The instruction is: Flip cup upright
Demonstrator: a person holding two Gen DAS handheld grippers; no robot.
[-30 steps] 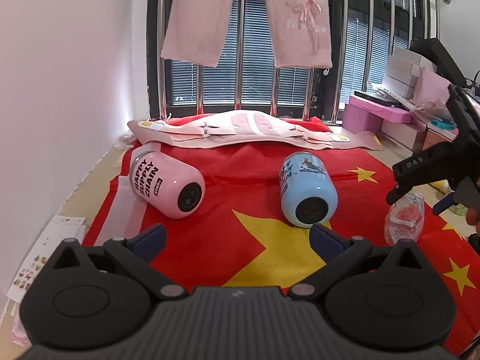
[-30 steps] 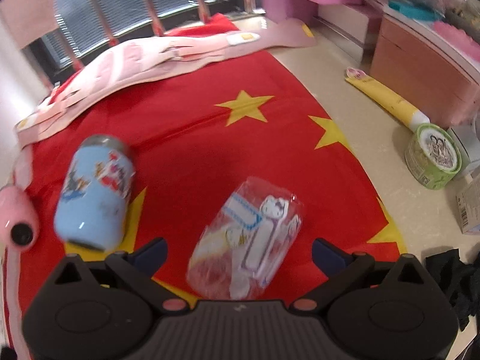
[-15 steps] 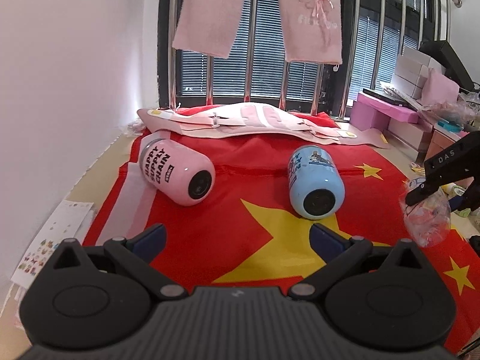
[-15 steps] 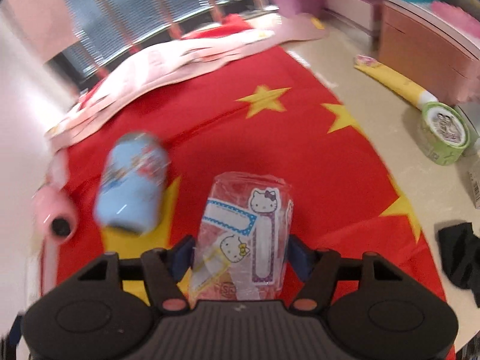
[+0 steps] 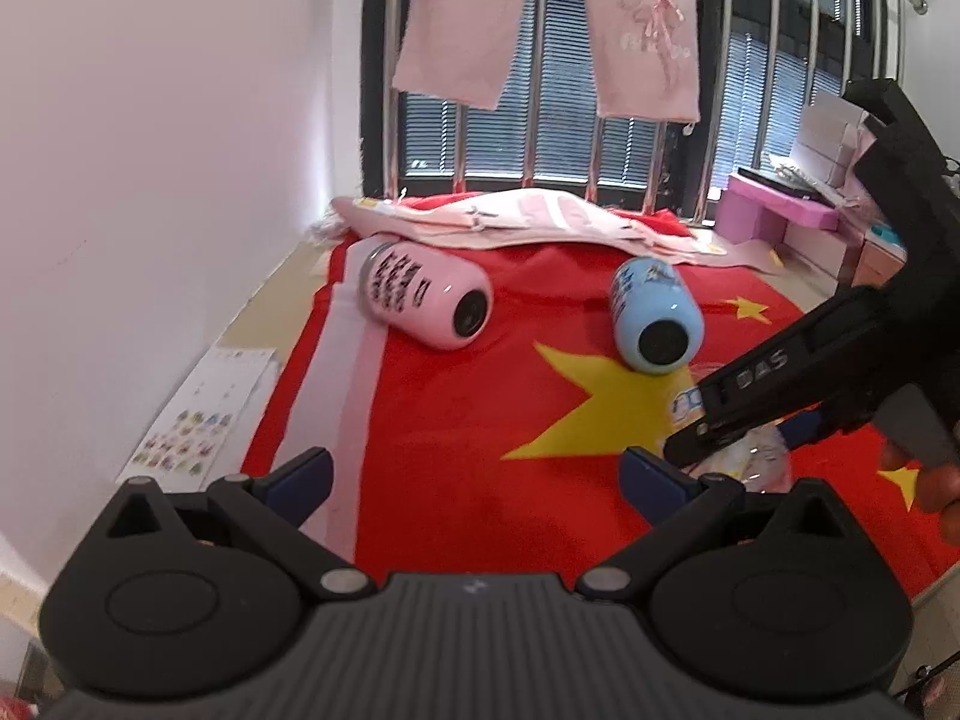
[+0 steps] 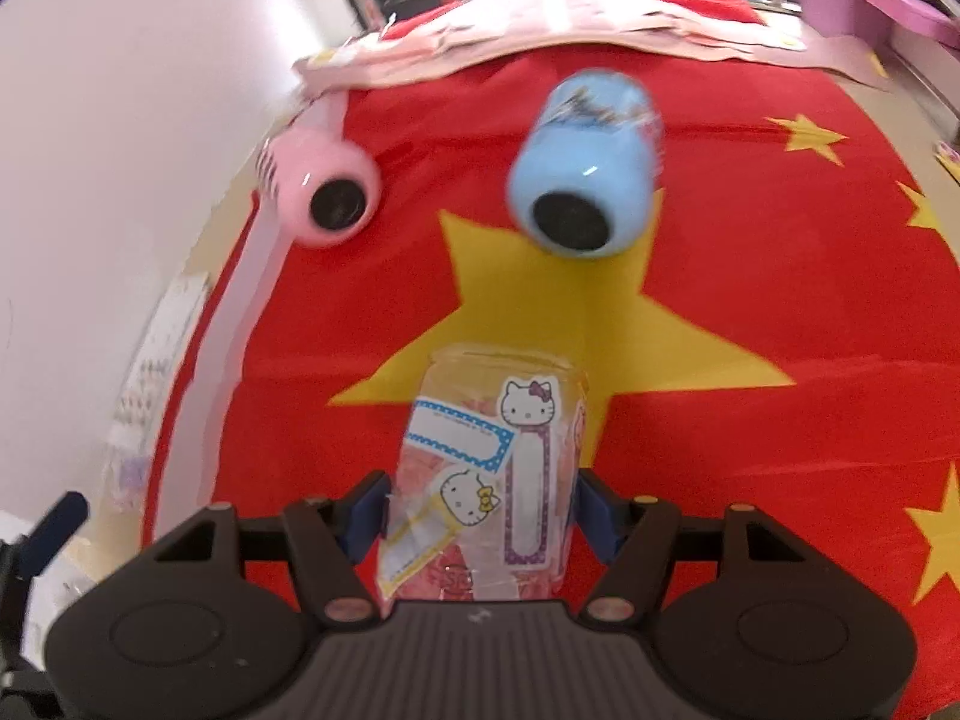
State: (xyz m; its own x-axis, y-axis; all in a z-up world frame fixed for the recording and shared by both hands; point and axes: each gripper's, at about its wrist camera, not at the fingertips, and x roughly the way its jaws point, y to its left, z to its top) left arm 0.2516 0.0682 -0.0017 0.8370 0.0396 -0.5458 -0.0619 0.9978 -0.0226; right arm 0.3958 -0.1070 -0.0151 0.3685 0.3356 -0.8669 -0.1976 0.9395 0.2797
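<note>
Fingers (image 5: 300,474) of the left hand-held gripper (image 5: 474,474) stood spread wide in the left wrist view, holding nothing, above a red cloth with yellow stars (image 5: 456,420) covering the surface below. On it lay a pink cylindrical cup with black lettering (image 5: 420,303) and a light blue cylindrical cup (image 5: 654,315), both on their sides, dark ends toward the camera, well apart. From the right came the right hand-held gripper (image 5: 708,438), reaching down over a clear plastic cup with cartoon stickers (image 5: 750,456), mostly hidden behind it.

In the right wrist view, that clear sticker-covered cup (image 6: 486,468) sat between the right hand-held gripper's (image 6: 480,516) blue pads (image 6: 366,516), which pinched it from both sides low on its body. Its far end pointed away toward the big yellow star, so it looked tipped over, not upright yet. The blue cup (image 6: 588,180) and pink cup (image 6: 324,192) lay beyond, blurred.

Judging by this, the step in hand was turning the clear cup onto its base. Thin plastic would likely buckle, so the squeeze should stay light, and the rotation slow, with release only once the base sat flat on the cloth.
</note>
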